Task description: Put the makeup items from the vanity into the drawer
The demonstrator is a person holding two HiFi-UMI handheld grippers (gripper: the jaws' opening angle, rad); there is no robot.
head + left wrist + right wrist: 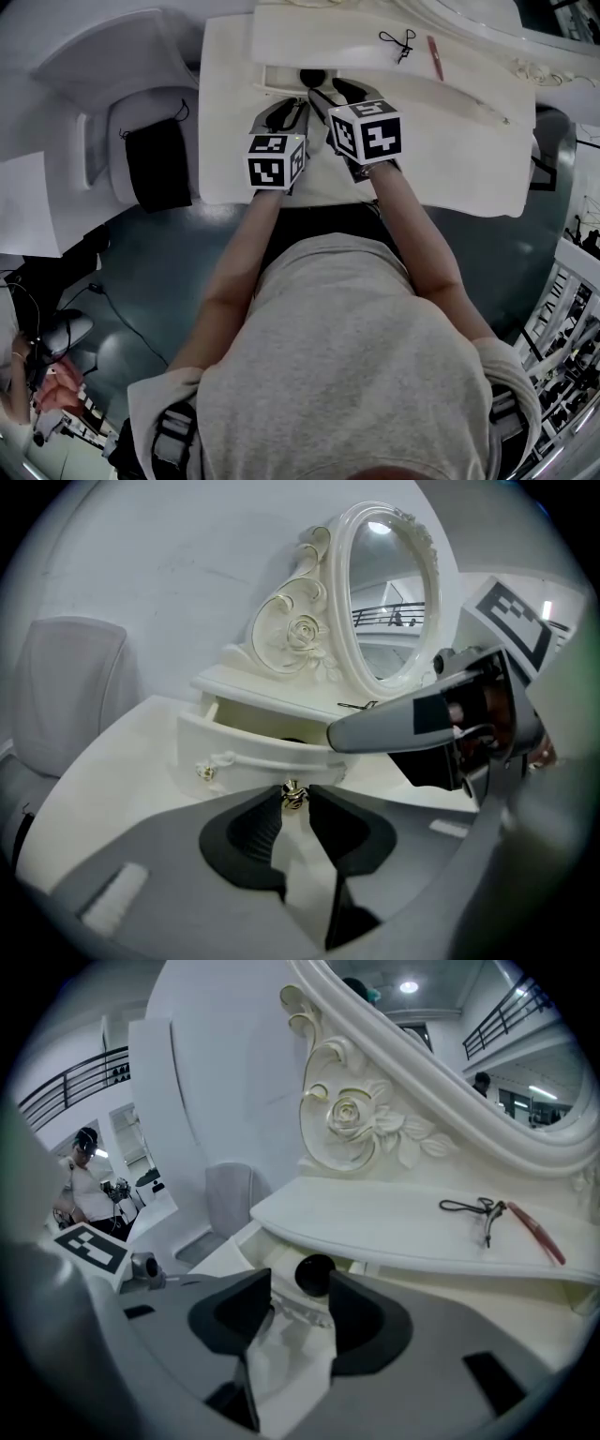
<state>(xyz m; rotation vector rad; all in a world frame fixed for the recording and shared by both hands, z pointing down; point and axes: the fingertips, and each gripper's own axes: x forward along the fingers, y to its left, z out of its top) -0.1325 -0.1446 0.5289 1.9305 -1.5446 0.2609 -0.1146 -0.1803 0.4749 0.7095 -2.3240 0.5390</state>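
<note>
A white vanity unit stands on a white table, its drawer pulled out. My left gripper is shut on the drawer's gold knob; in the head view it is at the drawer front. My right gripper stands open just over the drawer's edge, nothing pressed between its pads. A round black makeup item lies in the drawer just beyond its tips, visible in the head view too. On the vanity's top lie a black looped tool and a red pencil.
An oval mirror with carved roses rises behind the drawer. A second gold knob sits at the drawer's left. A white chair with a black pad stands left of the table. A person stands far off.
</note>
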